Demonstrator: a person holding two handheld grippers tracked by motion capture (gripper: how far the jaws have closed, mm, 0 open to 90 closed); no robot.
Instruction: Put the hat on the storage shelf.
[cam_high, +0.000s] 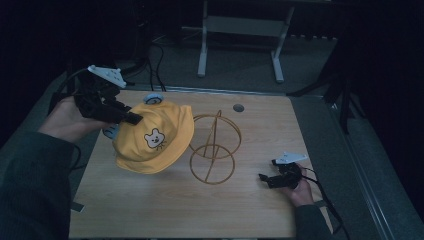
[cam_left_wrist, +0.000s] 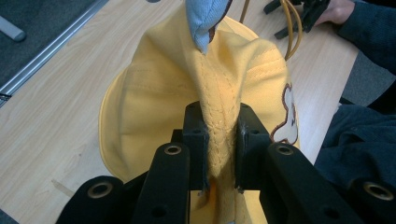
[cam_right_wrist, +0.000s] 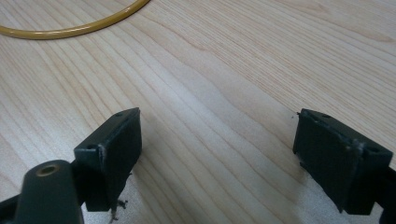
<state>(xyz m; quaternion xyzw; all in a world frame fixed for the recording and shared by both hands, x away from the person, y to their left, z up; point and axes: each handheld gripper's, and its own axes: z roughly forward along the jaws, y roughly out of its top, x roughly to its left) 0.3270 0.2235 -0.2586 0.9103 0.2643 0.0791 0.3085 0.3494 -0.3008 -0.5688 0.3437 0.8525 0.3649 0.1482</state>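
High view shows the left gripper (cam_high: 131, 118) clenched on the hat (cam_high: 155, 137), lifted beside the stand (cam_high: 214, 147), probably to hang it; the right gripper (cam_high: 267, 180) rests released on the desk (cam_high: 150, 205).

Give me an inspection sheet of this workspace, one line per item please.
Surface: light wooden table, a round hole near its far edge.
Job's things: yellow hat with a bear patch, held up off the table; gold wire stand upright beside it.
Clutter: nothing seen.
Grippers: left gripper clamped on a fold of the hat; right gripper open, low over bare wood.
Cables: a black cable trails from the right gripper off the table edge.
Surroundings: dark floor, grey frame legs beyond the table.
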